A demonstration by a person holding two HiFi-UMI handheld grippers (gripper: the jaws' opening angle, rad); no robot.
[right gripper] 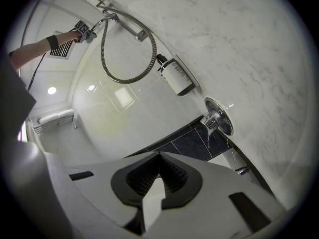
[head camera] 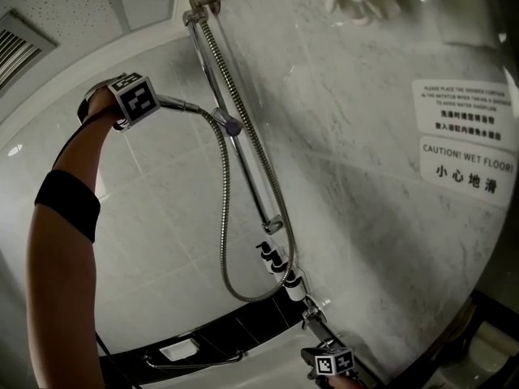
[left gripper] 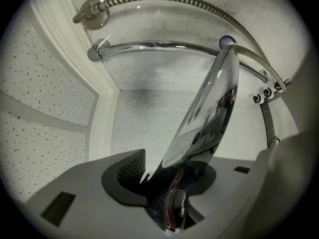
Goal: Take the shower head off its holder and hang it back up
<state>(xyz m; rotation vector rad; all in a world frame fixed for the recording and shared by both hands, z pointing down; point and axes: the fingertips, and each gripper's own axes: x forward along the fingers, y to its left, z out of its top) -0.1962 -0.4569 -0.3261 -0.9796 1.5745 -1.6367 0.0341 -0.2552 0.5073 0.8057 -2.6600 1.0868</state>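
My left gripper (head camera: 160,100) is raised high at the left, shut on the chrome shower head (head camera: 180,104). In the left gripper view the shower head (left gripper: 209,118) rises out of the jaws toward the purple holder (left gripper: 227,40) on the slide rail (left gripper: 164,46). Its hose end sits close beside the holder (head camera: 230,124); whether they touch I cannot tell. The metal hose (head camera: 225,233) hangs in a long loop under it. My right gripper (head camera: 318,352) is low at the bottom edge, shut and empty. In its own view, the right gripper (right gripper: 158,176) points toward the wall, and the left gripper (right gripper: 82,30) shows far off.
Soap dispensers (head camera: 280,267) are mounted on the marble wall under the rail, with a round chrome valve (right gripper: 219,116) lower down. Warning signs (head camera: 466,148) hang at the right. A soap dish (head camera: 180,348) and a grab bar (head camera: 195,360) sit on the dark tiled ledge. A vent (head camera: 20,47) is in the ceiling.
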